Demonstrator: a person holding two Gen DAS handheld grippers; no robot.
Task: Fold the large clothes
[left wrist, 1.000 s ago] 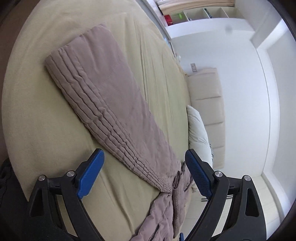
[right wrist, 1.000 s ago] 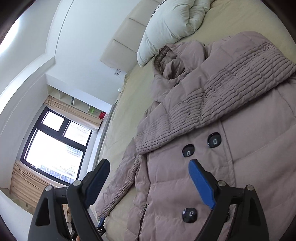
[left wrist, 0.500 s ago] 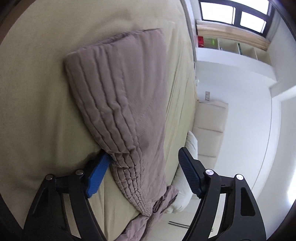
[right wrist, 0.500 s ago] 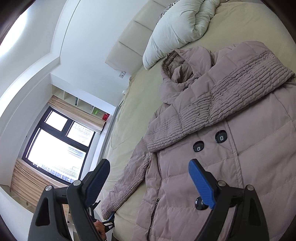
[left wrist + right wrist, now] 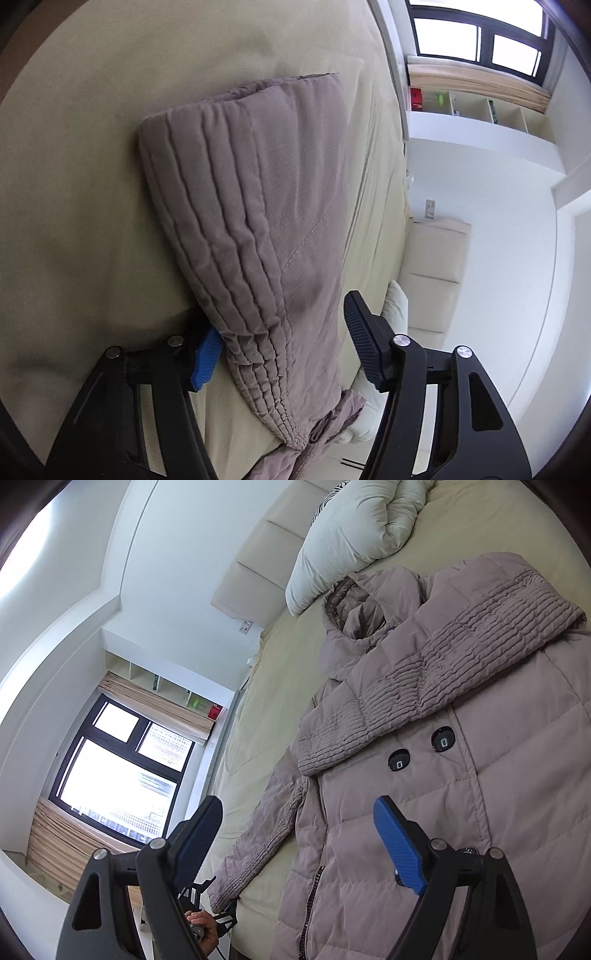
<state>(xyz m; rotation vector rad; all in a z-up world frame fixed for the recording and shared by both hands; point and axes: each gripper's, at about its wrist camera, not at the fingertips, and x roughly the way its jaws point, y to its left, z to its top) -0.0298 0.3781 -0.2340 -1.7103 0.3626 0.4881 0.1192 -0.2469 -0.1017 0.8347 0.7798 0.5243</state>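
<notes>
A: Where's the coat?

B: The coat (image 5: 461, 760) lies front up on the bed (image 5: 266, 716), hood (image 5: 354, 613) touching the white pillow (image 5: 354, 528) by the headboard (image 5: 266, 561). One sleeve is folded across the chest, cuff ending just above the two upper black buttons (image 5: 421, 753). The other sleeve (image 5: 258, 236) lies flat on the sheet, running out toward the side edge of the bed nearest the window (image 5: 114, 775).

A: Left gripper?

B: The left gripper (image 5: 280, 343) is at that loose sleeve, jaws wide apart. One blue finger (image 5: 207, 354) is tucked under the ribbed edge of the sleeve, touching it. The other finger is above the fabric, clear of it. So it straddles the sleeve, not clamped.

A: Does it show from the other camera?

B: Yes, at the bottom of the right wrist view a hand (image 5: 203, 928) holds it at the sleeve's cuff, at the bed's edge.

A: Right gripper?

B: The right gripper (image 5: 295, 838) hangs above the coat's lower front, jaws wide, gripping nothing. One finger sits over the sheet beside the coat, the other over the quilted body near the zipper (image 5: 312, 897).

A: Anything else?

B: Open shelves (image 5: 480, 107) under the window with a red box (image 5: 416, 98) in them. A wall socket (image 5: 430, 208) next to the headboard.
</notes>
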